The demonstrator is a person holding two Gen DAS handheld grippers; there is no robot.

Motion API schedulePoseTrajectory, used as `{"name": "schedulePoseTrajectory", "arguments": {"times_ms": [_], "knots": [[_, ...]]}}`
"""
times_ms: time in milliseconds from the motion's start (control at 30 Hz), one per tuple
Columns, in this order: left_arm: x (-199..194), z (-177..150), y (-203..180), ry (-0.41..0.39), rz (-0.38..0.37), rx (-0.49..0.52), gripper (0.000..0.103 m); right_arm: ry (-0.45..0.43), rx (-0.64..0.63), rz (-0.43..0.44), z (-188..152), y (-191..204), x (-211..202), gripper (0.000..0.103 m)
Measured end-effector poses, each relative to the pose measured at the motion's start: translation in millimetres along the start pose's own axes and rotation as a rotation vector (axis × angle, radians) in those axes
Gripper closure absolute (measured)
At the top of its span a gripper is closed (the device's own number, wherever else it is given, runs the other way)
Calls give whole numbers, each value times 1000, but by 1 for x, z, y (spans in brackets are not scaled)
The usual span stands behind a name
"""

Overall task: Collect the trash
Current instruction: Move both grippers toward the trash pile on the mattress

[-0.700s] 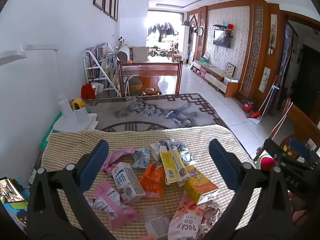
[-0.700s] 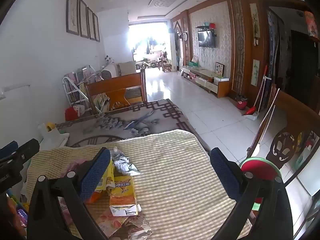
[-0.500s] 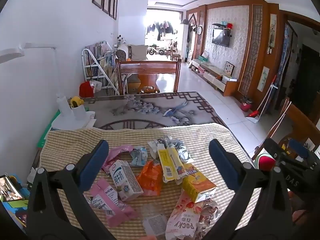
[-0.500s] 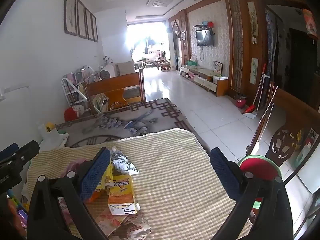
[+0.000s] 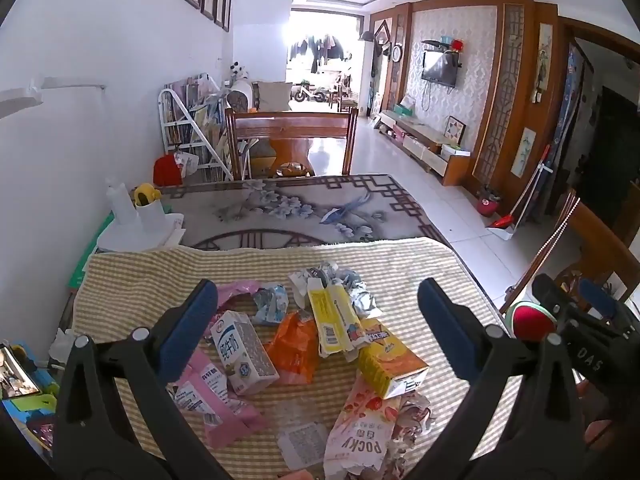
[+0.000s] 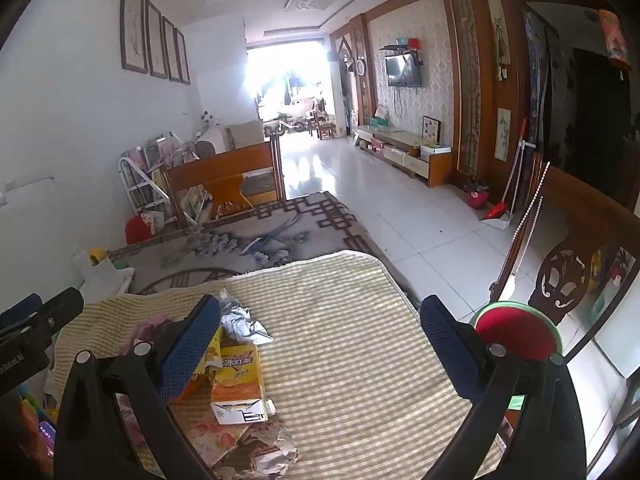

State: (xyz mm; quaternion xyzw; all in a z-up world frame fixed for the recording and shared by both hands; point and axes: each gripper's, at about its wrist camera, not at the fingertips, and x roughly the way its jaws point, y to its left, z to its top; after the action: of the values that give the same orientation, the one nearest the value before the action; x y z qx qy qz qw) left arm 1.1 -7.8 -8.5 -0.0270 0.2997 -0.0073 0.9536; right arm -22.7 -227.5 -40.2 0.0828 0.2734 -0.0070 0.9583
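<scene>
Here, a yellow-and-white striped cloth (image 5: 132,280) is spread over a patterned table, with a tiled living room seen beyond. Trash is heaped near the cloth's front-left part: a milk carton (image 5: 244,354) and an orange juice box (image 5: 390,362) are laid flat, long axes running away from the cameras. The left gripper (image 5: 318,328) is held wide apart above the heap, nothing clasped; the right gripper (image 6: 320,348) is likewise spread, over bare cloth.
</scene>
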Motion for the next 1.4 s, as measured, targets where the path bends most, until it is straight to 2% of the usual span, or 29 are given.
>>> {"name": "schedulePoseTrajectory", "arguments": {"times_ms": [233, 433, 533, 600, 700, 867, 933, 1033, 1400], "knots": [[5, -1, 4, 19, 8, -6, 5, 9, -2, 9, -1, 2, 3, 7], [5, -5, 8, 11, -19, -23, 5, 19, -7, 17, -1, 6, 6, 7], [5, -9, 16, -28, -26, -62, 5, 22, -16, 19, -2, 8, 6, 7], [10, -14, 16, -45, -3, -36, 5, 23, -20, 21, -1, 9, 7, 7], [21, -22, 15, 4, 13, 2, 5, 19, -27, 19, -2, 10, 6, 7], [22, -29, 5, -4, -2, 59, 5, 23, -20, 14, -3, 7, 7, 7], [22, -27, 8, 9, -45, 26, 5, 25, -17, 13, -3, 5, 7, 7], [24, -23, 13, 42, -67, -6, 5, 26, -16, 12, -3, 4, 7, 7], [26, -20, 20, 77, -64, -53, 5, 47, -28, 20, -4, 6, 11, 7]]}}
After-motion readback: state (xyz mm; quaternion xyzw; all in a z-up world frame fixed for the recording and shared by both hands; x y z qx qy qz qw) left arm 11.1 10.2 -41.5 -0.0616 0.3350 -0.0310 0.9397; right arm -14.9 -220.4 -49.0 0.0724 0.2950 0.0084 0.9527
